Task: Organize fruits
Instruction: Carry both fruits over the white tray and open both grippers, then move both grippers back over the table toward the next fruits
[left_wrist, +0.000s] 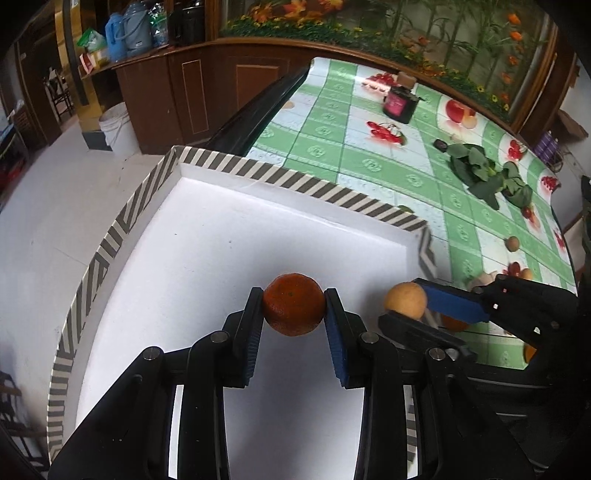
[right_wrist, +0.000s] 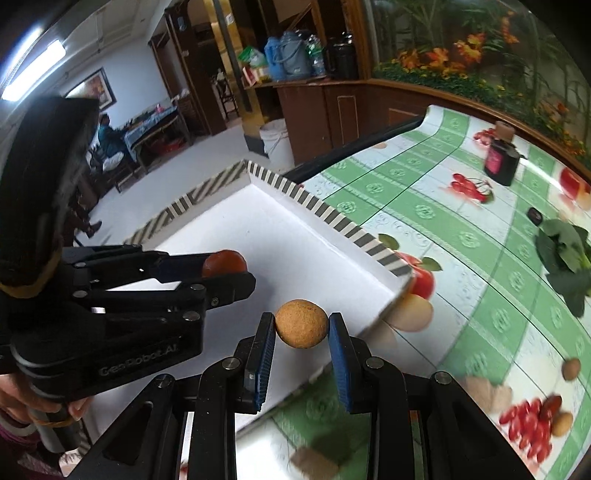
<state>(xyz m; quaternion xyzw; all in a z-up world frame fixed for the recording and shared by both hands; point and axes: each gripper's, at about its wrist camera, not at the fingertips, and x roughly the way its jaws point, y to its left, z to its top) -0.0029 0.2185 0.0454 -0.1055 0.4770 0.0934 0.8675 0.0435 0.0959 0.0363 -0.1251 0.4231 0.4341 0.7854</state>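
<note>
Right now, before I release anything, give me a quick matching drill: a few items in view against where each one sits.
Items:
1. orange tangerine
2. tan round fruit
3. leafy greens
4. dark jar

Places:
A. lying loose on the tablecloth, right side
B. clamped in the right tool
C. standing at the far end of the table
D. clamped in the left tool, over the white tray

Pairs: 1-D, 2-B, 3-A, 4-C

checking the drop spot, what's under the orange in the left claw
Under the orange, held in the left claw, lies the bare white floor of the striped-rim box. No other fruit shows there. The patch straight beneath is hidden by the orange itself and the claw's fingers.
</note>
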